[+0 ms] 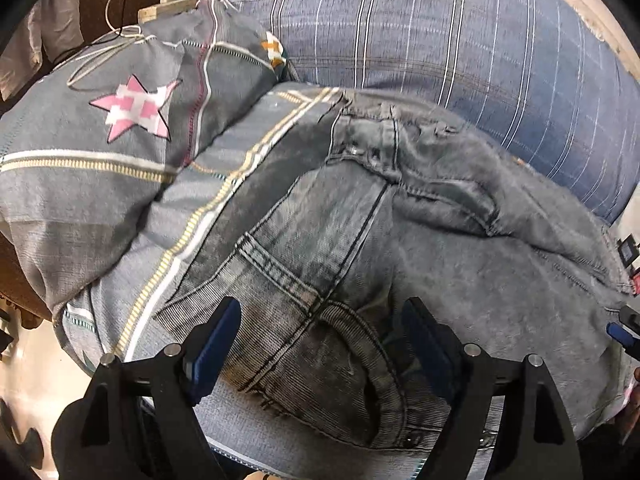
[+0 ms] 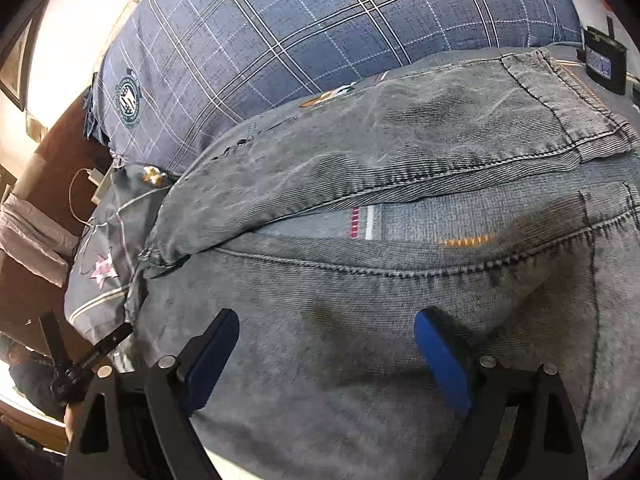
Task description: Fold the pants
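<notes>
A grey pillow with a pink star (image 1: 136, 108) lay at the left. The left gripper (image 1: 320, 320) hovered with jaws spread over the waist end of the grey jeans (image 1: 400, 220), spread on the bed sheet (image 1: 224, 208). The right gripper (image 2: 326, 330), jaws likewise spread, hung above a leg.

Both views evenly lit, moderately bright. Strong fisheye bulge, black vignette in the corners. Left wrist view: jeans (image 1: 360, 240) slightly motion-blurred, soft focus. Right wrist view: sharper, blown-out white wall (image 2: 68, 32) upper left, soft shadows under denim folds.
</notes>
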{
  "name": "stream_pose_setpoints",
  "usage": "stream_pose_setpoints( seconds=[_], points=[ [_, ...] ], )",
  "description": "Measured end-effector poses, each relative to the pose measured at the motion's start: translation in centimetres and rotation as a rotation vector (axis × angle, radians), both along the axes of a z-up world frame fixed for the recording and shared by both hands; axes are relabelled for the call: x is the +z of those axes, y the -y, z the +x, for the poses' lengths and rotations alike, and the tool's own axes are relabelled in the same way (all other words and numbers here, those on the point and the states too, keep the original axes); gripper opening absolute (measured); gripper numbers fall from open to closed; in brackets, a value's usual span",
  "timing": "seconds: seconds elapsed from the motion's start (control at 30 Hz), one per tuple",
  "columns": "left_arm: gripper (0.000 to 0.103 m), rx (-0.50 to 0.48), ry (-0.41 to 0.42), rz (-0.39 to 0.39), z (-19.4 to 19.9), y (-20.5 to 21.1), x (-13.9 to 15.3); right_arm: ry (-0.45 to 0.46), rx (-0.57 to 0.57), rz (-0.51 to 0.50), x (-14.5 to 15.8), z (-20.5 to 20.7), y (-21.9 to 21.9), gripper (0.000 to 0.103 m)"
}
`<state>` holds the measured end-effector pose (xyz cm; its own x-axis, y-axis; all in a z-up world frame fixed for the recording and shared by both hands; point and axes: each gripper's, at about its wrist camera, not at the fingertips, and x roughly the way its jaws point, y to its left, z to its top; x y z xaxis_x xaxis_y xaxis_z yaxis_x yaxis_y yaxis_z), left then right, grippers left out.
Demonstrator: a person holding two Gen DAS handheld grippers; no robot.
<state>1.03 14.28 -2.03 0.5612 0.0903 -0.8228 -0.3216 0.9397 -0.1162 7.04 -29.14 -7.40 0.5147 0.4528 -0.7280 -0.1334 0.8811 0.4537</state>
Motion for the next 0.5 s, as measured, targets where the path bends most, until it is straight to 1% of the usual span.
stream_pose_setpoints(
  seconds=[0.07, 0.1, 0.13, 0.17, 0.2, 0.23, 0.27, 0.33, 0.4, 0.43, 0.47, 0.5],
  points=[
    [0.084, 0.006, 0.033, -0.024, 0.1, -0.1, 0.4, 0.029, 0.011, 0.016, 0.7, -0.6, 0.0, 0.091],
    [0.084, 0.003, 0.042, -0.029, 0.1, -0.1, 0.3, 0.030, 0.025, 0.007, 0.5, -0.5, -0.3, 0.091],
    [0.084, -0.004, 0.030, -0.022, 0.3, 0.2, -0.1, 0.010, 0.030, -0.018, -0.2, -0.1, -0.5, 0.091],
    [0.084, -0.013, -0.011, -0.009, 0.8, 0.2, -1.1, -0.024, 0.021, -0.034, -1.0, 0.3, -0.5, 0.091],
    [0.084, -0.017, -0.050, 0.000, 1.2, 0.2, -2.2, -0.014, 0.009, -0.029, -1.1, 0.3, -0.5, 0.091],
    [0.087, -0.021, -0.060, 0.004, 1.3, 0.1, -3.0, -0.008, 0.012, -0.040, -0.5, 0.2, -0.9, 0.091],
    [0.087, -0.016, -0.032, 0.019, 1.0, 0.1, -2.8, -0.011, 0.019, -0.036, -0.1, 0.0, -0.8, 0.091],
    [0.086, -0.022, -0.039, 0.019, 0.9, 0.2, -2.3, 0.017, 0.019, 0.002, 1.2, -0.3, -1.1, 0.091],
    [0.086, -0.027, -0.003, 0.010, 0.6, 0.2, -1.6, 0.041, 0.046, -0.011, 1.7, -0.1, -2.1, 0.091],
    [0.086, -0.029, 0.017, 0.011, 0.5, 0.2, -1.3, 0.045, 0.057, -0.041, 1.2, 0.3, -2.7, 0.091],
    [0.087, -0.032, 0.016, 0.004, 0.5, 0.1, -1.3, 0.011, 0.054, -0.060, 0.1, 0.8, -2.7, 0.091],
    [0.087, -0.037, -0.008, -0.009, 0.7, -0.1, -1.8, -0.043, 0.044, -0.066, -1.1, 1.3, -2.7, 0.093]
  ],
)
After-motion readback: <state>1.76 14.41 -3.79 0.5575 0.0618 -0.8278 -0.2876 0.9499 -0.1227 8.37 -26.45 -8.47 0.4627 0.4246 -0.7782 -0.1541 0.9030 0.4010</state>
